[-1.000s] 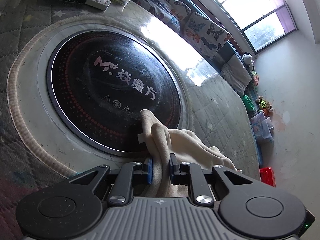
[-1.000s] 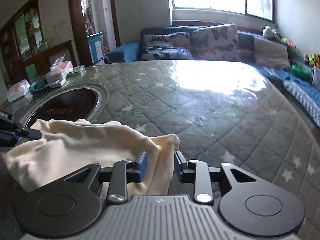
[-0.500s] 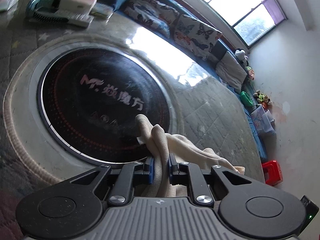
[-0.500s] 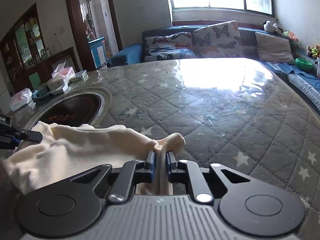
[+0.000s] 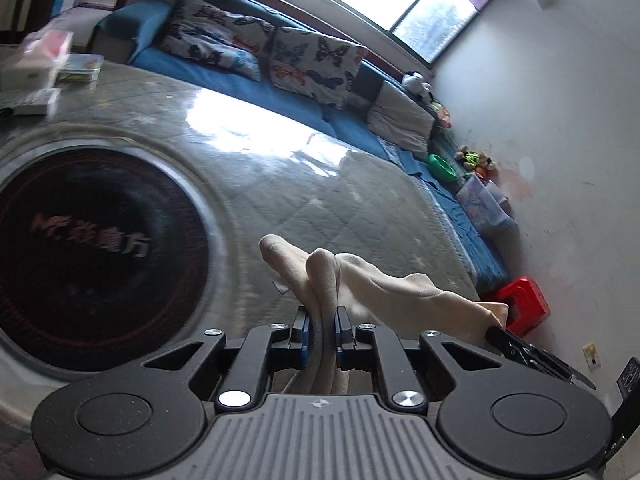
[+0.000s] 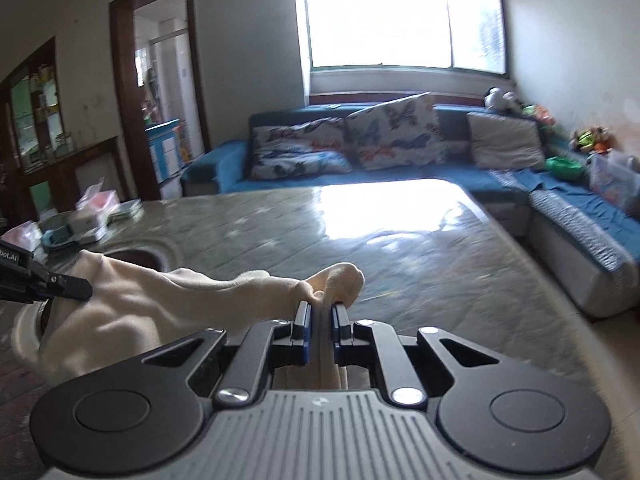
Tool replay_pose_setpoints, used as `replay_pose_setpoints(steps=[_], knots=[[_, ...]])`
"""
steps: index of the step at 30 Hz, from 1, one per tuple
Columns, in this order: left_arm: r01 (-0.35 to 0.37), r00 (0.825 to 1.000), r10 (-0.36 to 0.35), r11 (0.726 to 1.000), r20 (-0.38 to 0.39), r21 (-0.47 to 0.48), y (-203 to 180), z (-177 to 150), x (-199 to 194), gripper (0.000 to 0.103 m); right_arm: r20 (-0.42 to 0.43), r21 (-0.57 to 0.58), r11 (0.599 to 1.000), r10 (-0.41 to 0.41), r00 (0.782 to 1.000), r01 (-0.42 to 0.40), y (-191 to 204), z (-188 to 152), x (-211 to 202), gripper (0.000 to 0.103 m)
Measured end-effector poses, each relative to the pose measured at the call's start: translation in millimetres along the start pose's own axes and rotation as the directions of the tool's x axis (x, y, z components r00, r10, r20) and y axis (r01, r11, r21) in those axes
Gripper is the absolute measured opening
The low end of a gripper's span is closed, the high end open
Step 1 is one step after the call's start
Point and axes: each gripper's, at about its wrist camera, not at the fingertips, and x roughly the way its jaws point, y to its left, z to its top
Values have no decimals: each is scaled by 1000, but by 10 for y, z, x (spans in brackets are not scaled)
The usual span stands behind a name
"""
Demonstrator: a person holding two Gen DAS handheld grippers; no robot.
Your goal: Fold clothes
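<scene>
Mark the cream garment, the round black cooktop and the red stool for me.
cream garment (image 6: 132, 304), right wrist view, on the stretched span between the grippers.
round black cooktop (image 5: 92, 264), left wrist view, on its dark glass.
red stool (image 5: 524, 300), left wrist view, on its top.

- The table (image 6: 400, 256) ahead of both grippers is lying bare, giving open room right up to its far edge.
- The round black cooktop (image 5: 92, 256), sitting flush in the table at the left, is blocking nothing.
- Boxes (image 6: 94, 212) are crowding the far left corner.
- The sofa (image 6: 568, 216) is hemming in the far and right sides.
- The cream cloth (image 6: 160, 300) is stretching between the grippers, filling that gap.
</scene>
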Motion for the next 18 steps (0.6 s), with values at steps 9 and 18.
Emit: replay_pose_setpoints(steps=[9,18], knots=[[68,996,-64,995,-56,75,-512,65,512,12,15,26,991,-133,991,133,-541,63,-167,9],[70,991,-53,988,-126,138,-789,47,983,13,-16,65,971,-229,973,230,-992,33,-146,9]])
